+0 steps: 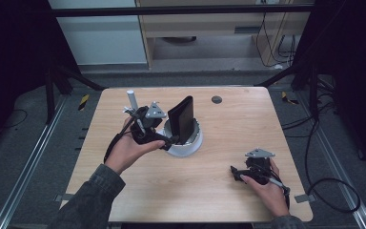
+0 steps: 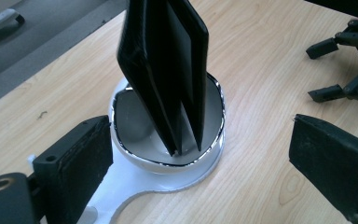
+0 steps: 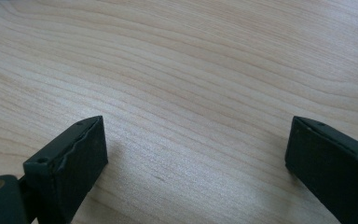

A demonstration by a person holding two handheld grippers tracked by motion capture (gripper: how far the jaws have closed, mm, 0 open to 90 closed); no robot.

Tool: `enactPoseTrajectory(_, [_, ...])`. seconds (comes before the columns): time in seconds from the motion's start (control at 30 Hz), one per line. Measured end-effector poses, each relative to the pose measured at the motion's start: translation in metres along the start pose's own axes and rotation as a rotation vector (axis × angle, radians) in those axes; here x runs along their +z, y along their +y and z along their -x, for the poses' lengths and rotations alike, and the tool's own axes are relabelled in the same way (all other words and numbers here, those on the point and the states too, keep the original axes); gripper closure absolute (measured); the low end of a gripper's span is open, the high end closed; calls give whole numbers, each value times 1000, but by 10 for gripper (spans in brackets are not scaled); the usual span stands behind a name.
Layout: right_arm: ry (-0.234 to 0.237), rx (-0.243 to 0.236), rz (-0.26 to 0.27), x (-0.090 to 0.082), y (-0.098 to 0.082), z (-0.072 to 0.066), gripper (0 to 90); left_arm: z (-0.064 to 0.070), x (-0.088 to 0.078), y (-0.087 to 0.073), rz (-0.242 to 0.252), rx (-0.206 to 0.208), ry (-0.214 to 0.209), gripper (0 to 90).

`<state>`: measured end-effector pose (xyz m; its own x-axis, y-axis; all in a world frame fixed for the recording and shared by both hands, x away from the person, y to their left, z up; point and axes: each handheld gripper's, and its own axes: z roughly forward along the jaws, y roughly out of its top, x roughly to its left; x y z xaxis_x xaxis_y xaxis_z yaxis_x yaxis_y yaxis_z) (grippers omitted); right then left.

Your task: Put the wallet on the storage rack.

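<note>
Black wallet (image 2: 168, 70) upright in bowl (image 2: 135, 116)

High view: fixed above the person's side, looking forward and down over the whole desk (image 1: 209, 191).
Left gripper view: rides the left hand-held gripper (image 2: 200, 154), close and low, facing the white bowl (image 2: 168, 158) holding a black wallet (image 2: 163, 70).
Right gripper view: very close, angled down at bare desk wood.
Shared: bowl, wallet, and the right hand-held gripper (image 1: 238, 174) appear in the high and left views.

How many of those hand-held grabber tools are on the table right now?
2. The left gripper sits beside the white bowl that holds an upright black wallet, its fingers open. The right gripper rests near the table's front right, also open.
</note>
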<state>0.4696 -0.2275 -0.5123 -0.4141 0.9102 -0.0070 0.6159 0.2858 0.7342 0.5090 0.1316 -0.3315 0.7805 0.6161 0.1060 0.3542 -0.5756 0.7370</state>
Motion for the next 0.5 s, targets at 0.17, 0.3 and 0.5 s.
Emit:
enactPoseTrajectory(0.17, [0,-1,1,0,0,0,58,6,5,-8,-7,4,-10,54])
enactPoseTrajectory(0.3, [0,-1,0,0,0,0,57,13,10,-15,-16,20,-20,46])
enactPoseTrajectory(0.5, [0,-1,0,0,0,0,57,22,17,-26,-33,42,-30,41])
